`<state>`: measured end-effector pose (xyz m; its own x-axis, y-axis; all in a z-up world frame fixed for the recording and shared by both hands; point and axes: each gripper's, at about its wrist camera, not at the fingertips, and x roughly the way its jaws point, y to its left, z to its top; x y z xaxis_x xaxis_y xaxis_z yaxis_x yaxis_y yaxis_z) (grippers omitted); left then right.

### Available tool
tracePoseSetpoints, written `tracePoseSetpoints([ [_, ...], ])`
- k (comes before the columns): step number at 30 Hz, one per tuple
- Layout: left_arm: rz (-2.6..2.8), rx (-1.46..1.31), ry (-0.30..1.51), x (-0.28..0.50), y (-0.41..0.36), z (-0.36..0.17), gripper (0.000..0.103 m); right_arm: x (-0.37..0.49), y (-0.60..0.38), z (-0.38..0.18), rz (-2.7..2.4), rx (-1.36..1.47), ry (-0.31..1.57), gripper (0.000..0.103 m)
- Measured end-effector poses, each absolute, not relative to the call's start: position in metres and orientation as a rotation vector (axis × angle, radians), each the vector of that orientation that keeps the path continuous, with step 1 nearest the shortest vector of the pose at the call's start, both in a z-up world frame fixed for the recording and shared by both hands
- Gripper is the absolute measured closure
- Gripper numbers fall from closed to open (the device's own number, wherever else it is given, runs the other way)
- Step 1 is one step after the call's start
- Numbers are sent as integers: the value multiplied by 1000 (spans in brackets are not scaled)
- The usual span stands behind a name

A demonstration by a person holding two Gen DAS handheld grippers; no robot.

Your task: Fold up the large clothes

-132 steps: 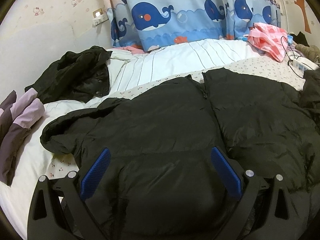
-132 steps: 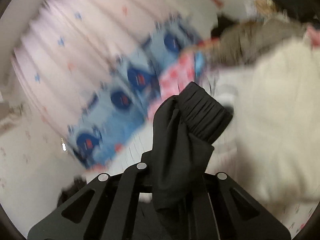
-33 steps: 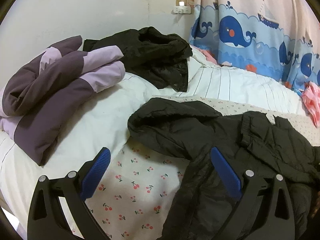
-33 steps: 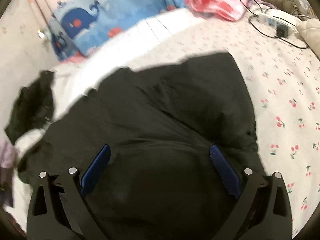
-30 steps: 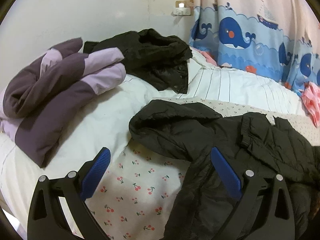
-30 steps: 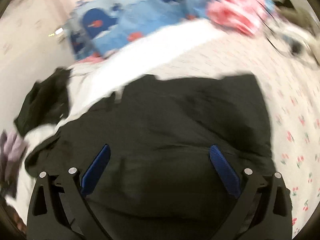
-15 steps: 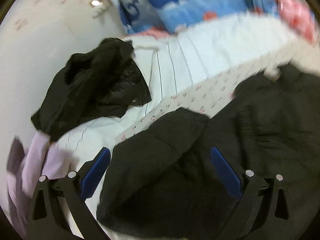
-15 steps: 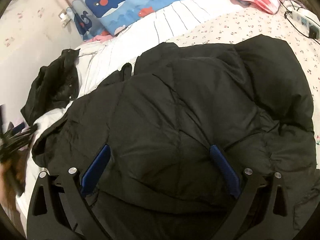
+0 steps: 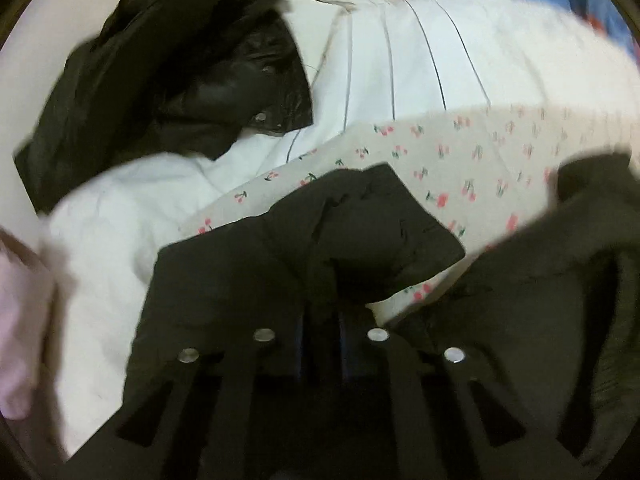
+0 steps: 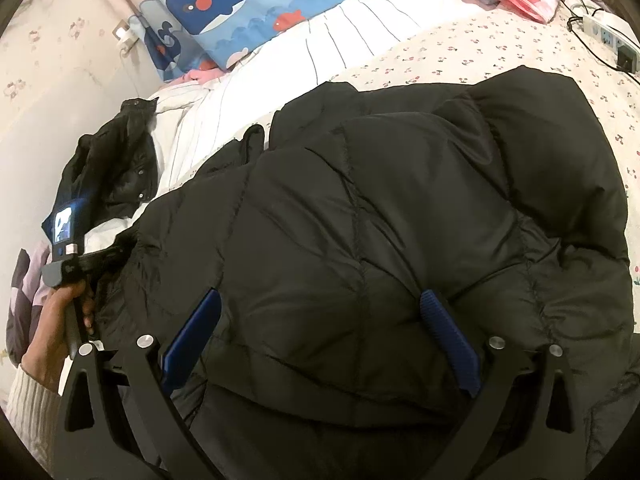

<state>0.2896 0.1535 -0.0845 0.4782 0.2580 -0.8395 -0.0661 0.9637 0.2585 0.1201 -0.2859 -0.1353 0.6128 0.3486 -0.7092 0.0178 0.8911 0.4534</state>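
Since a second ago the left tongs (image 9: 322,344) have swung from wide open over the cherry-print sheet (image 9: 460,152) to clamped shut on a fold of the black down jacket (image 10: 380,240), at its sleeve end (image 9: 360,232). The right tongs (image 10: 320,340) hover spread wide over the jacket's quilted body, nothing pinched between them. The jacket lies across the bed; a second dark jacket (image 9: 160,80) sits crumpled toward 10 o'clock. The person's left hand (image 10: 52,328) shows at 8 o'clock in the right wrist view.
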Motion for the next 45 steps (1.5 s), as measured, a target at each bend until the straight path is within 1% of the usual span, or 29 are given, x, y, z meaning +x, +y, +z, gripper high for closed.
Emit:
tracePoseSetpoints([
  [3, 113, 22, 989, 277, 166, -58, 93, 120, -286, -135, 204, 448, 897, 7],
  [7, -87, -176, 848, 258, 166, -6, 93, 118, -278, -128, 233, 430, 874, 7],
  [11, -319, -278, 773, 238, 131, 35, 93, 114, -269, -120, 276, 428, 848, 7],
  [17, -594, -321, 741, 214, 54, 59, 93, 111, -266, -112, 364, 483, 823, 7],
  [21, -753, -341, 728, 198, 9, 63, 93, 110, -284, -108, 536, 717, 766, 7],
  [23, -829, -330, 734, 190, -16, 60, 93, 111, -303, -110, 627, 901, 718, 7],
  [24, -871, -320, 745, 185, -30, 54, 93, 112, -316, -115, 677, 1021, 686, 7],
  [26, -927, -283, 771, 174, -55, 40, 93, 115, -336, -122, 723, 1176, 651, 7],
  [30, -1044, -226, 861, 148, -99, -1, 93, 122, -361, -144, 768, 1405, 611, 7],
  [33, -1118, -173, 910, 129, -113, -24, 93, 127, -366, -159, 744, 1474, 635, 7],
  [35, -1128, -113, 930, 112, -118, -36, 93, 128, -365, -160, 737, 1445, 646, 7],
  [36, -1119, -92, 937, 108, -117, -41, 93, 127, -362, -156, 722, 1385, 640, 16],
  [37, -1103, -75, 945, 102, -115, -43, 93, 127, -359, -151, 701, 1328, 649, 43],
  [38, -1089, -70, 947, 101, -108, -45, 92, 128, -356, -148, 684, 1290, 668, 58],
  [39, -1075, -67, 953, 96, -99, -46, 90, 129, -352, -144, 661, 1240, 685, 82],
  [40, -1072, -66, 967, 91, -89, -45, 88, 128, -350, -141, 642, 1203, 682, 87],
  [41, -1063, -61, 980, 86, -79, -45, 76, 128, -347, -135, 608, 1141, 685, 89],
  [42, -1043, -53, 982, 81, -67, -45, 57, 128, -343, -130, 584, 1092, 686, 91],
  [43, -1013, -47, 973, 77, -54, -42, 50, 127, -338, -119, 550, 1015, 680, 92],
  [44, -984, -48, 955, 70, -35, -37, 47, 126, -330, -108, 532, 946, 667, 92],
  [45, -975, -52, 949, 68, -20, -32, 47, 124, -320, -84, 523, 835, 640, 93],
])
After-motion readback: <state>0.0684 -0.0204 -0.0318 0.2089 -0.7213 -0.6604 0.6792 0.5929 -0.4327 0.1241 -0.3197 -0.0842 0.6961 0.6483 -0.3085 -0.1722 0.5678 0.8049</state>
